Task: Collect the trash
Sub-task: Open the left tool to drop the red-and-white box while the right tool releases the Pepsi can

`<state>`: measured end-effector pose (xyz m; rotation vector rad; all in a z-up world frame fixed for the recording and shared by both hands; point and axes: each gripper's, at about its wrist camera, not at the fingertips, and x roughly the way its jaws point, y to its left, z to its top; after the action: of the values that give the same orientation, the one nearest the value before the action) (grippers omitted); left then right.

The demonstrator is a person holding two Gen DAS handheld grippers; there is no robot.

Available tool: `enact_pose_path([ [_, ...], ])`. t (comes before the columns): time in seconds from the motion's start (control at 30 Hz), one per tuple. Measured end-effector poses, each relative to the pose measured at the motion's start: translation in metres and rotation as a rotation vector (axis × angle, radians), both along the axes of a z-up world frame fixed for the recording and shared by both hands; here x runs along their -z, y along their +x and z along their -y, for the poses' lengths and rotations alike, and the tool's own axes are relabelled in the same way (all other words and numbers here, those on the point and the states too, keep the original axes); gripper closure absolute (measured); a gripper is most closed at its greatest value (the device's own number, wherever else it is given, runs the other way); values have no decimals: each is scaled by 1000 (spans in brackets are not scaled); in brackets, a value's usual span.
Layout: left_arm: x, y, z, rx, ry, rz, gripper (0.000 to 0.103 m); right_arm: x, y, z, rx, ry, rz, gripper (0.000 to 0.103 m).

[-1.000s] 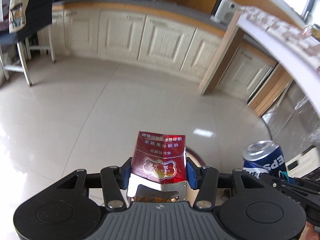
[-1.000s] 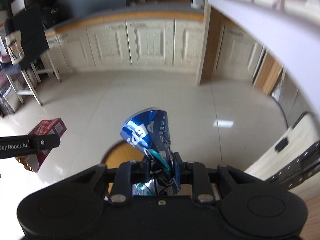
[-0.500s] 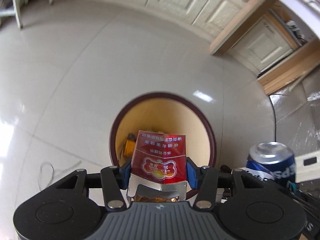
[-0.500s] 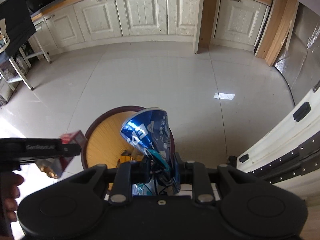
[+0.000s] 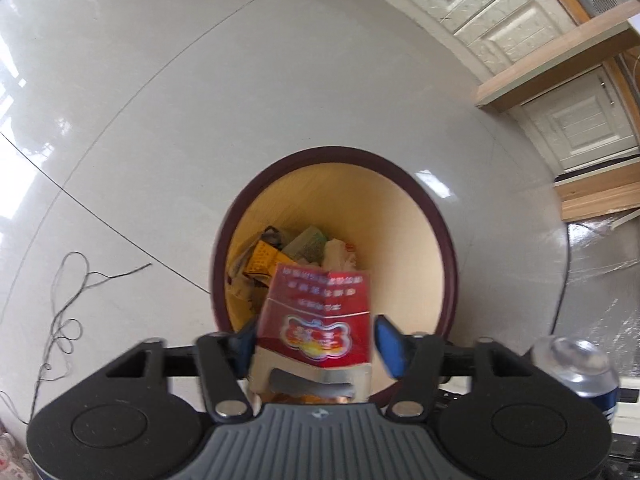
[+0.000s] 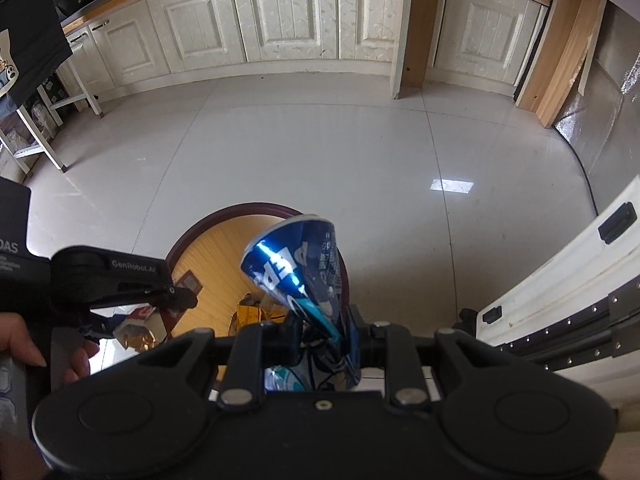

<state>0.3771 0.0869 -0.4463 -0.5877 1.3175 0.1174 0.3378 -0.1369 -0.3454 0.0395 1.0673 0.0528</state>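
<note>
A round trash bin [image 5: 448, 256] with a dark red rim and a yellow inside stands on the floor below me, with several pieces of trash in its bottom. My left gripper [image 5: 314, 332] hangs over its near edge; its blue pads [image 5: 390, 344] stand apart from the red cigarette pack [image 5: 320, 320] between them, and the pack looks blurred. My right gripper [image 6: 320, 328] is shut on a crushed blue Pepsi can [image 6: 298, 264] above the bin's right rim [image 6: 224, 216]. The left gripper [image 6: 120, 280] shows at the left of the right wrist view.
Cream kitchen cabinets [image 6: 280, 16] line the far wall. A wooden post [image 6: 412, 28] and a white appliance edge [image 6: 560, 280] stand to the right. A thin wire [image 5: 68, 304] lies on the glossy tiled floor left of the bin.
Both grippers have tilted down over the bin, which now fills more of the left view. The left jaws have opened and the red pack has come loose.
</note>
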Motion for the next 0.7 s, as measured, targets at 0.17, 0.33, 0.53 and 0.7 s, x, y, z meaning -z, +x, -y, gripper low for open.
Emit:
enact_pose_path([
  [0.17, 2, -2, -2, 35, 13, -6, 25, 4, 10, -2, -14, 9, -1, 80],
  [0.33, 1, -5, -7, 80, 48, -3, 25, 12, 26, -7, -20, 65, -38, 80],
  [0.53, 1, -14, -20, 123, 96, -2, 25, 28, 51, -24, -9, 153, -97, 79],
  [0.7, -4, -16, -28, 162, 147, -3, 22, 29, 66, -35, -2, 310, -52, 45],
])
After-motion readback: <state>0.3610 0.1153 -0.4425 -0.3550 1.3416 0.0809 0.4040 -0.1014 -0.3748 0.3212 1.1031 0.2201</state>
